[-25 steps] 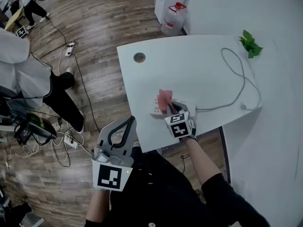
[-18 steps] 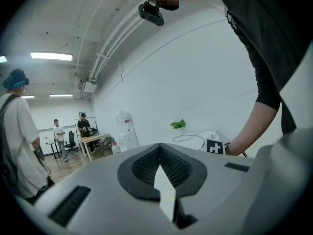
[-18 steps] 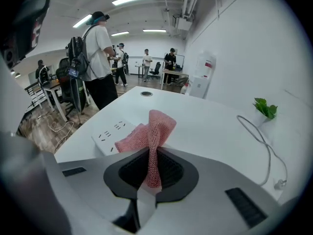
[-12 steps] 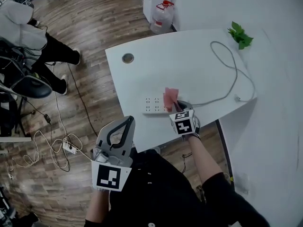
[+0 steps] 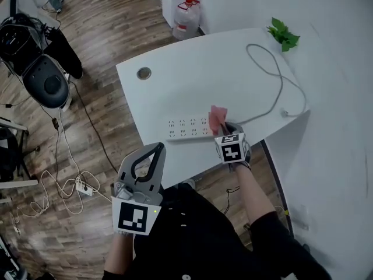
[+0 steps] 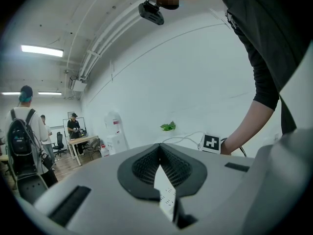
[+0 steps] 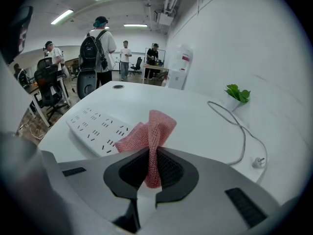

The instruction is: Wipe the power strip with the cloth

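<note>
The right gripper (image 7: pixel 151 170) had its jaws shut tight on a pink knitted cloth (image 7: pixel 155 129). The cloth stood up out of the grip in a fold and drooped left onto the near end of the white power strip (image 7: pixel 95 126). From the head view, the cloth covered the strip's right end, and the strip lay flat near the front edge of the white table (image 5: pixel 175 86), sockets facing up. Its grey cable (image 5: pixel 274 74) ran in a loose loop across the tabletop to a plug (image 5: pixel 284 113) lying on the surface near the right edge.

The left gripper (image 6: pixel 160 165) had its jaws pressed together with nothing between them. It hung off the table, low over the person's lap, well apart from the strip.

Each gripper's cube (image 5: pixel 231 151) bore black-and-white square markers. Beyond the table's far corner stood a water jug (image 5: pixel 187 16) with a red cap – any print on it was too small to read. A green sprig (image 5: pixel 283 34) lay at the table's far right.
</note>
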`<move>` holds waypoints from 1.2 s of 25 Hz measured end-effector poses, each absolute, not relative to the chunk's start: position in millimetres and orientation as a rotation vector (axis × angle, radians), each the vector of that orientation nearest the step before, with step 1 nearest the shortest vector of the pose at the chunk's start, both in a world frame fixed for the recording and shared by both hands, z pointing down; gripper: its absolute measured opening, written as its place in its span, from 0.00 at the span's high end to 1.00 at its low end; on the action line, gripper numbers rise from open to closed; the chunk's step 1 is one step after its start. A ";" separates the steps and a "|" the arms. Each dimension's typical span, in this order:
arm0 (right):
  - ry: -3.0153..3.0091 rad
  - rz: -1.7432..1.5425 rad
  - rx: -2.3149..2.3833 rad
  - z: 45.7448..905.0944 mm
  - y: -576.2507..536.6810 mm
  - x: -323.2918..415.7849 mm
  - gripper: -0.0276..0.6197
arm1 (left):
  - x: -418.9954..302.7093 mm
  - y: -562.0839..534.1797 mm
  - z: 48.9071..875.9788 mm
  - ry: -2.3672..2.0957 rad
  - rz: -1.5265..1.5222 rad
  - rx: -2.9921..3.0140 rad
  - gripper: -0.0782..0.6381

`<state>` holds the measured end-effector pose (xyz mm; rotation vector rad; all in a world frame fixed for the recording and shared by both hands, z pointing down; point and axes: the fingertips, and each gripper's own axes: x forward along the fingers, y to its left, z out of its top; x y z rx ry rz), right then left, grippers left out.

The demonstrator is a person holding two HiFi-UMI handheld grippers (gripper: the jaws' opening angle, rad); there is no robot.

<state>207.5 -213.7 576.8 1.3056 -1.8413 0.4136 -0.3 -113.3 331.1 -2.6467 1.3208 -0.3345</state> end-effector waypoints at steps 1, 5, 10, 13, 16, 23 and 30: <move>-1.833 0.417 1.311 576.8 -212.5 211.8 0.86 | 2.1 -113.8 331.1 1.314 -0.334 -2.651 0.87; -1.807 0.433 1.327 578.8 -206.1 226.8 0.86 | 9.6 -113.9 329.1 1.289 -0.327 -2.660 0.87; -1.802 0.453 1.352 582.5 -202.9 239.5 0.86 | 15.6 -114.0 329.7 1.273 -0.327 -2.661 0.87; -1.808 0.457 1.367 578.7 -203.2 241.0 0.86 | 16.5 -114.3 330.3 1.271 -0.325 -2.667 0.87; -1.825 0.458 1.398 570.8 -201.8 240.3 0.86 | 15.7 -114.3 327.8 1.257 -0.322 -2.663 0.87; -1.900 0.423 1.455 533.1 -200.9 233.4 0.86 | 15.3 -115.9 319.3 1.247 -0.299 -2.645 0.87; -1.996 0.349 1.441 493.9 -195.8 207.1 0.86 | 2.4 -112.1 313.1 1.269 -0.296 -2.624 0.87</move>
